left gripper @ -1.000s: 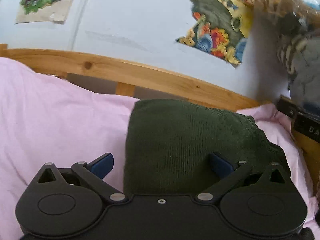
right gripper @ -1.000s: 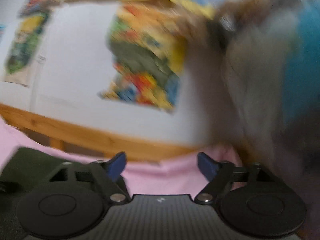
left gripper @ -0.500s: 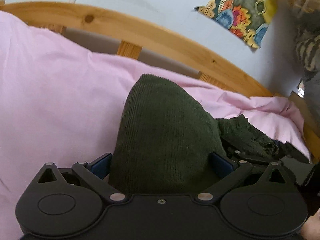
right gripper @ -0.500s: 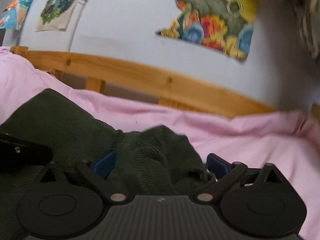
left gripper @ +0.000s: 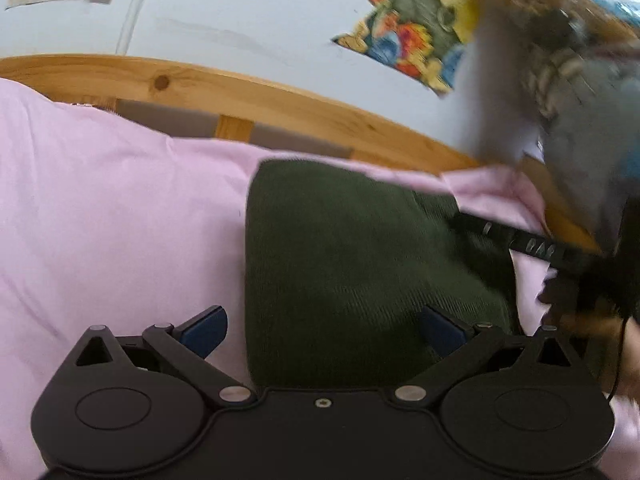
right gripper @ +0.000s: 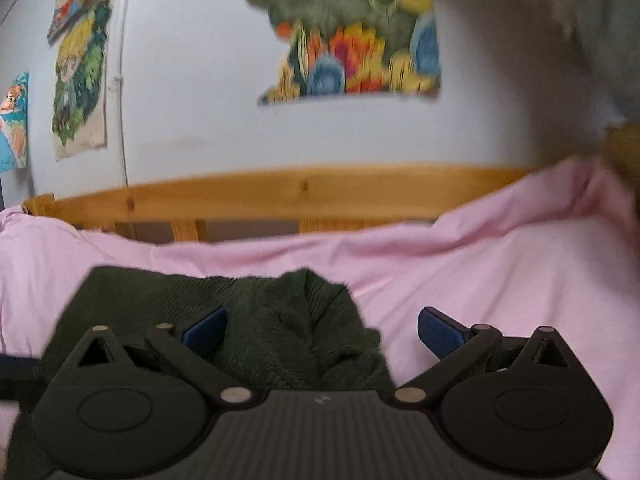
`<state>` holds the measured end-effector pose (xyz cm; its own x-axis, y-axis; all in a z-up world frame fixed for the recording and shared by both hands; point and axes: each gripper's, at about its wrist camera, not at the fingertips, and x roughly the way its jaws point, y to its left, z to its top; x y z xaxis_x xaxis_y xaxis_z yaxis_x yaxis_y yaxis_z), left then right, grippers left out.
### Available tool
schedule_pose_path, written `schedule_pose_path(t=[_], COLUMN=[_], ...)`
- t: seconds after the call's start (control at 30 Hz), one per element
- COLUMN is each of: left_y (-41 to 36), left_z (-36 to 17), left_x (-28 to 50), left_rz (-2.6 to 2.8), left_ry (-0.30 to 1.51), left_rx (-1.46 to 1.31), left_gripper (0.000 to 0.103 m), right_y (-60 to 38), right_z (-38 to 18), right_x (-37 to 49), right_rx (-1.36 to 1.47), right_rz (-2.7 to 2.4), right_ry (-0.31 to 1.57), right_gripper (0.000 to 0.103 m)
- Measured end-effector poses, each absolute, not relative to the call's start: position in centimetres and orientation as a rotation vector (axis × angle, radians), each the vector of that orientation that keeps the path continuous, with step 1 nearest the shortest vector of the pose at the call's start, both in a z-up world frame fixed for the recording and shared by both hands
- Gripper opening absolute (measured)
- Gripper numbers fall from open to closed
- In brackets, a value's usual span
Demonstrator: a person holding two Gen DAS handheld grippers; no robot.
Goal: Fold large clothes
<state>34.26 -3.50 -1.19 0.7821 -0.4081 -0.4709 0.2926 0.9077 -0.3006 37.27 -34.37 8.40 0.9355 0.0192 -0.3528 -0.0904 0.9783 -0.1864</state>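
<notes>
A dark green knitted garment (left gripper: 340, 248) lies folded into a block on the pink bed sheet (left gripper: 120, 220). My left gripper (left gripper: 323, 330) is open over its near end. The right blue pad rests above the fabric, and the left pad stands clear over the sheet. In the right wrist view the garment's rumpled right edge (right gripper: 280, 320) lies between the wide-open fingers of my right gripper (right gripper: 322, 328), and neither pad presses on it. A blurred black bar of the right-hand tool (left gripper: 532, 246) crosses the garment's far right corner.
A wooden bed rail (left gripper: 240, 96) runs behind the sheet, in front of a pale wall with colourful posters (right gripper: 352, 40). Blurred grey and brown fabric (left gripper: 560, 60) hangs at the upper right. Pink sheet (right gripper: 500, 272) stretches to the right of the garment. A hand (left gripper: 628, 360) shows at the right edge.
Half a second ago the garment stood humped between the left fingers; now it lies flat as a block. The right gripper came down onto the garment's right edge and spread wider.
</notes>
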Motion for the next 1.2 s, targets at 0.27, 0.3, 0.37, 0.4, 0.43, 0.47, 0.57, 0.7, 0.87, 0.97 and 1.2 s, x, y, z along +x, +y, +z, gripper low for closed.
schedule_pose_path(t=[0.27, 0.3, 0.37, 0.4, 0.43, 0.47, 0.57, 0.7, 0.87, 0.97, 1.2], left_y=[-4.0, -4.2, -4.4, -4.5, -4.4, -4.5, -4.4, -4.6, -3.9, -3.5, -1.9], left_z=[-4.0, -4.4, -5.1, -5.4, -5.6, -5.7, -5.7, -5.1, -5.2, -5.1, -4.2], left_x=[35.3, 35.6, 36.2, 36.3, 36.3, 36.3, 36.3, 36.4, 36.4, 36.5, 35.7], left_rz=[-0.394, -0.403, -0.41, -0.413, -0.418, -0.42, -0.422, -0.414, -0.418, -0.422, -0.465], left_ry=[0.698, 0.712, 0.727, 0.727, 0.723, 0.72, 0.724, 0.735, 0.748, 0.764, 0.746], left_rx=[-0.234, -0.239, -0.257, -0.262, -0.262, -0.261, -0.253, -0.234, -0.258, -0.282, -0.348], left_gripper=[0.102, 0.102, 0.102, 0.102, 0.103, 0.102, 0.102, 0.103, 0.102, 0.103, 0.102], right_y=[-30.5, -30.8, -31.7, -32.2, -32.5, -32.7, -32.4, -32.4, -33.0, -33.7, -36.6], right_z=[4.5, 3.8, 2.9, 2.7, 2.5, 2.4, 2.4, 3.7, 6.0, 7.4, 10.3], right_x=[32.3, 32.8, 33.7, 34.1, 34.3, 34.5, 34.1, 33.8, 32.2, 31.2, 28.6], right_rx=[-0.483, -0.485, -0.453, -0.421, -0.388, -0.375, -0.396, -0.378, -0.346, -0.285, 0.007], right_rz=[0.002, -0.011, -0.012, -0.011, -0.01, -0.01, -0.018, -0.017, -0.037, -0.067, -0.032], right_ry=[0.386, 0.399, 0.41, 0.418, 0.426, 0.426, 0.412, 0.434, 0.436, 0.434, 0.474], right_gripper=[0.103, 0.103, 0.103, 0.103, 0.103, 0.103, 0.103, 0.103, 0.103, 0.103, 0.103])
